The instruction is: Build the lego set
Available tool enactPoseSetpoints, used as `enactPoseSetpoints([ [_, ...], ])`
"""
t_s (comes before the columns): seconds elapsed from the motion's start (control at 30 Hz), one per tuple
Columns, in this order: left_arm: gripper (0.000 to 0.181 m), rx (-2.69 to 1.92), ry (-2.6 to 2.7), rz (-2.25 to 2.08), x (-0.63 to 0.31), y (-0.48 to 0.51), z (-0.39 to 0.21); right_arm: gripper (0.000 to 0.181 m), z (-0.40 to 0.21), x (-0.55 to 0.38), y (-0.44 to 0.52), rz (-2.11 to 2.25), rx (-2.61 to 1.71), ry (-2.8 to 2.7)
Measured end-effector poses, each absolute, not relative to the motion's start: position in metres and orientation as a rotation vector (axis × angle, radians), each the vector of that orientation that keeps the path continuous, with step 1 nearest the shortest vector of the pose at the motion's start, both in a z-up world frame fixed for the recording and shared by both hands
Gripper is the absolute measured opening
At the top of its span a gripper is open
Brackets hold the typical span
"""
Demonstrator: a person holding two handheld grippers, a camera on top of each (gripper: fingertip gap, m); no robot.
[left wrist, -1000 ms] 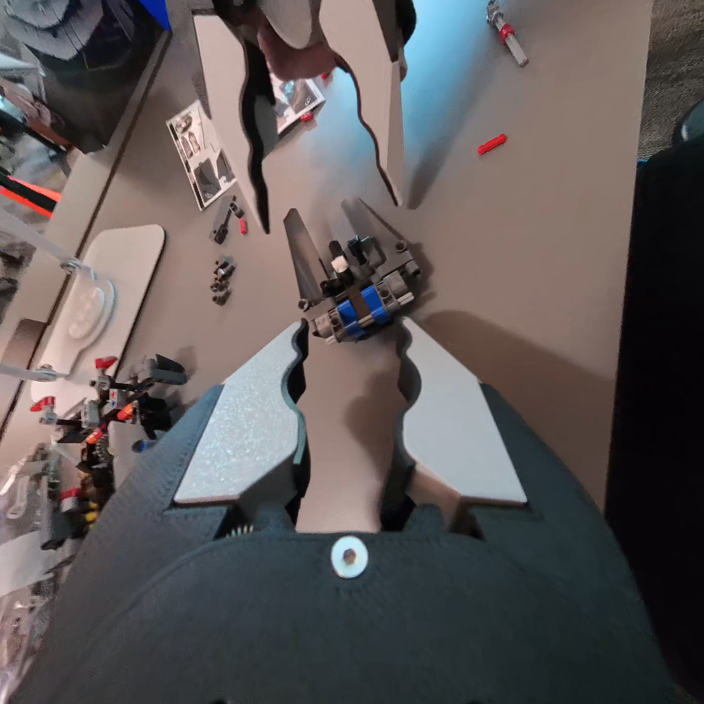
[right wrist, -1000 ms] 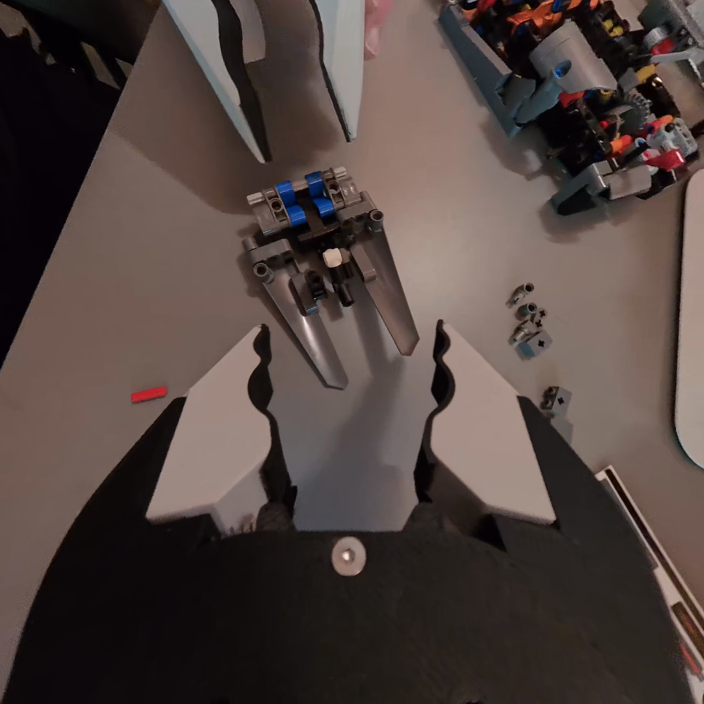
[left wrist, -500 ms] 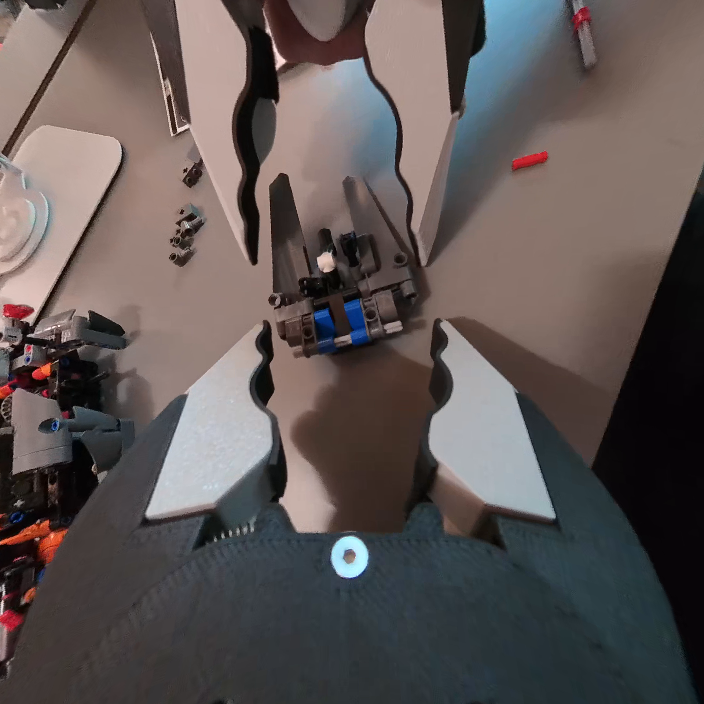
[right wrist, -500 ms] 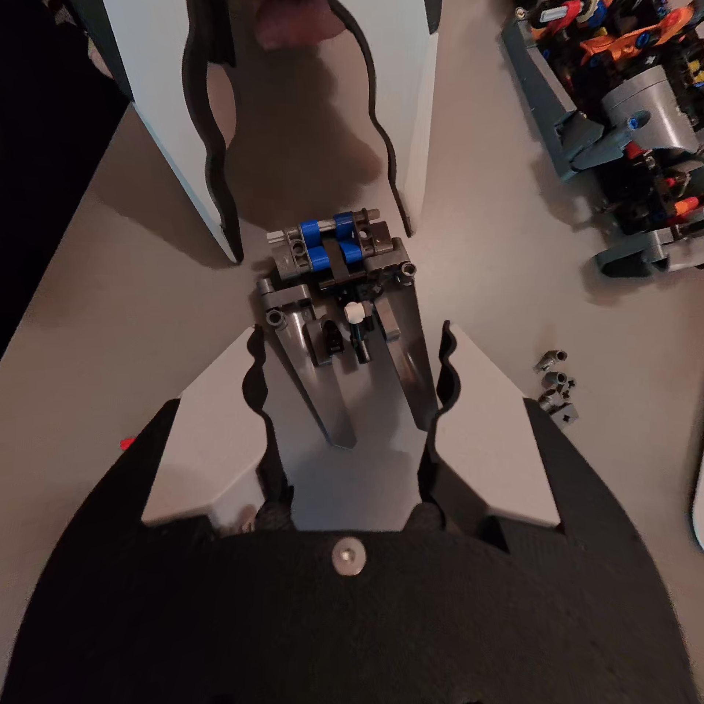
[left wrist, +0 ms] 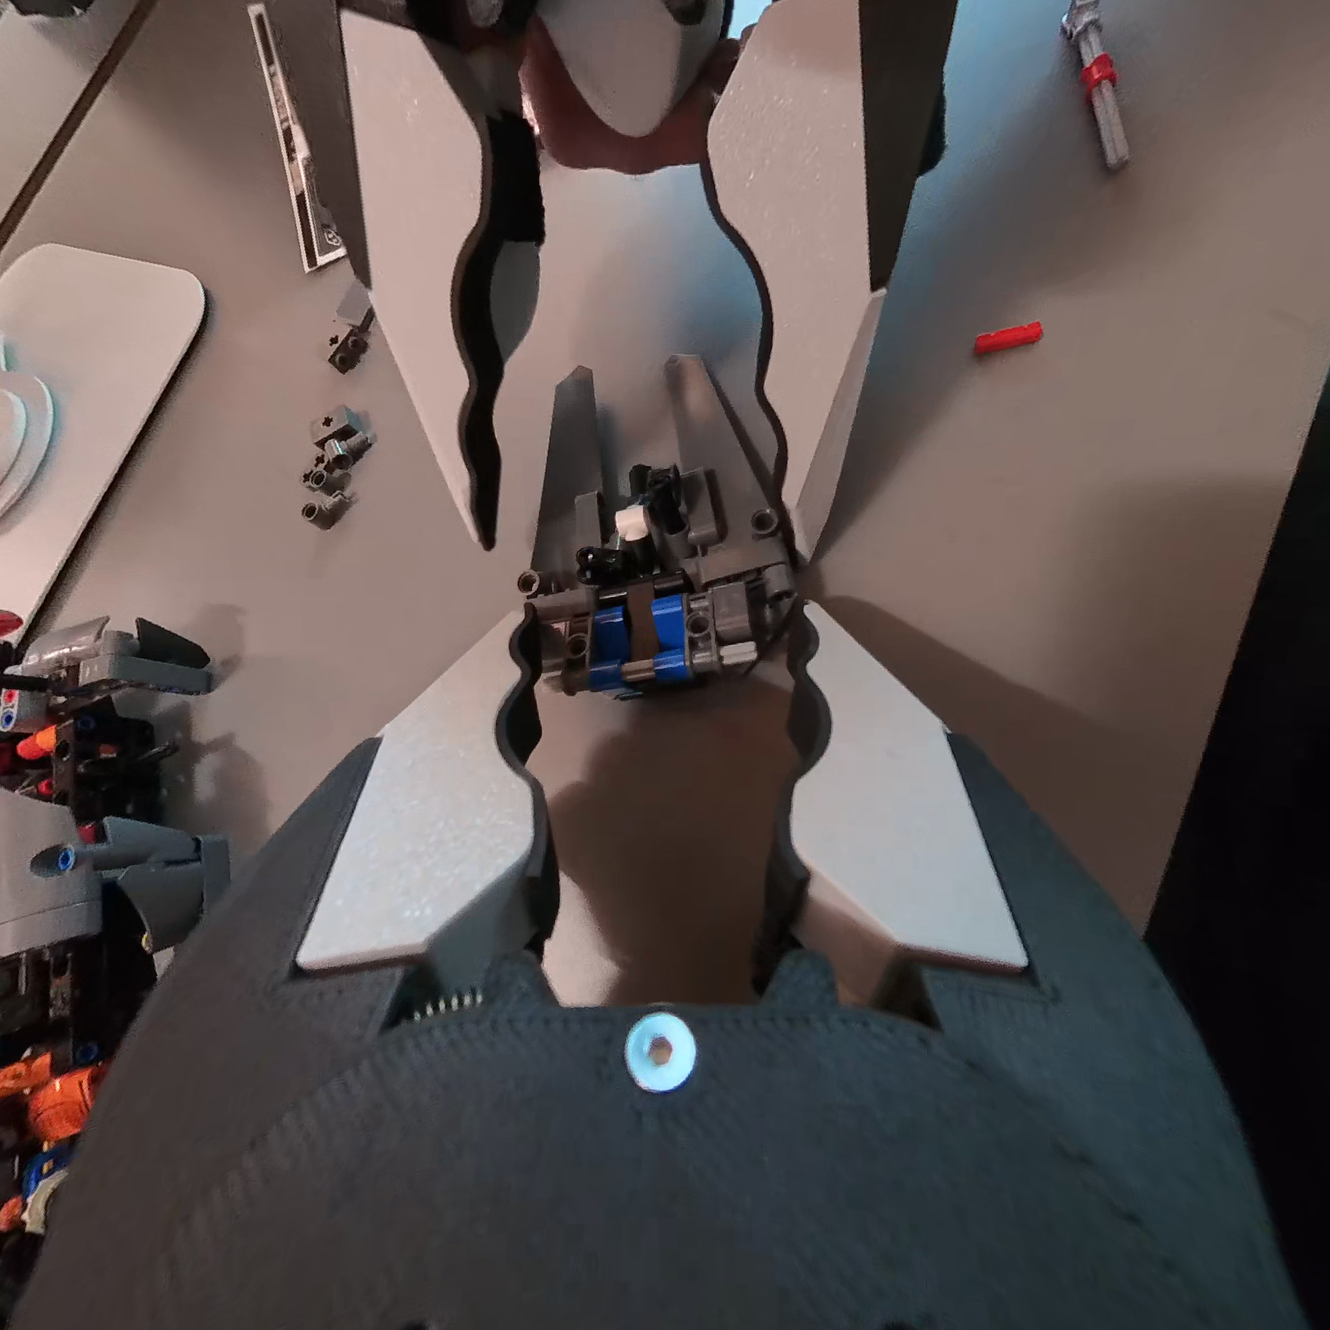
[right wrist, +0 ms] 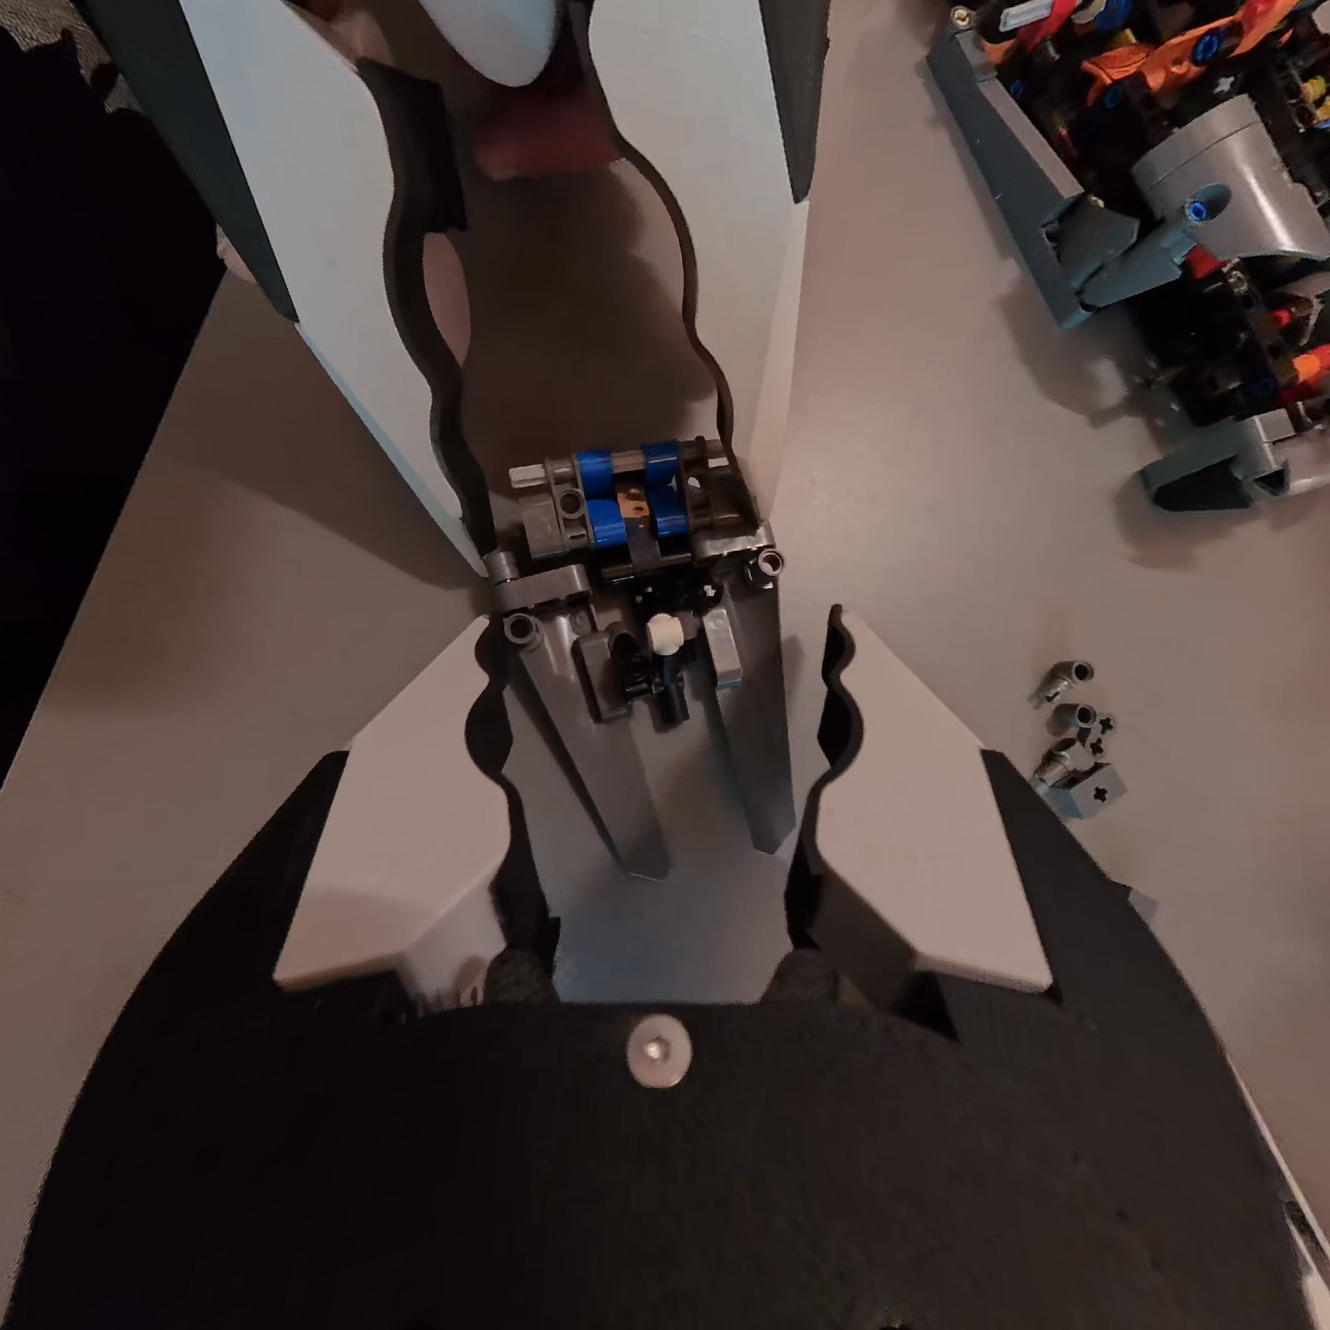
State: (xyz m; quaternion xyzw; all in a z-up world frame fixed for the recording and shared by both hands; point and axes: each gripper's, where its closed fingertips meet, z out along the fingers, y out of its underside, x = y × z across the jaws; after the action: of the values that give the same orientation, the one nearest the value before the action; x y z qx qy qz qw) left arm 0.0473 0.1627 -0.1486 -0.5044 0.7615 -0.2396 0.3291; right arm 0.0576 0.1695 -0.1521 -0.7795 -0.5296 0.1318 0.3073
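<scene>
Grippers have both closed in on the grey-and-blue lego sub-assembly (left wrist: pixel 648 612) at frame centre since a second ago: my left gripper (left wrist: pixel 658 644) now brackets its blue end, my right gripper (right wrist: pixel 666 666) straddles its two tapered panels. Both pairs of fingers are spread, clenching nothing (the piece lies on the table (left wrist: pixel 1007 576)), so I judge a two-handed pickup is next.

Left of your left jaws, the large grey-and-orange model (left wrist: pixel 79 849) runs off the picture's edge; ahead, the opposite gripper's fingers (left wrist: pixel 424 237) hide part of the booklet (left wrist: pixel 299 144).
</scene>
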Motion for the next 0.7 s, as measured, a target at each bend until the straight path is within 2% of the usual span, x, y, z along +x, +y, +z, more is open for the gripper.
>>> enactPoseSetpoints([
  [0.5, 0.061, -1.235, 2.037, -0.523, 0.0384, 0.1720, -0.1459, 0.083, -0.1537, 0.0538, 0.1686, 0.401, -2.075, -1.367],
  [0.7, 0.057, -1.188, 2.069, -0.537, 0.0388, 0.1705, -0.1463, 0.074, -0.1540, 0.0518, 0.1686, 0.414, -2.086, -1.370],
])
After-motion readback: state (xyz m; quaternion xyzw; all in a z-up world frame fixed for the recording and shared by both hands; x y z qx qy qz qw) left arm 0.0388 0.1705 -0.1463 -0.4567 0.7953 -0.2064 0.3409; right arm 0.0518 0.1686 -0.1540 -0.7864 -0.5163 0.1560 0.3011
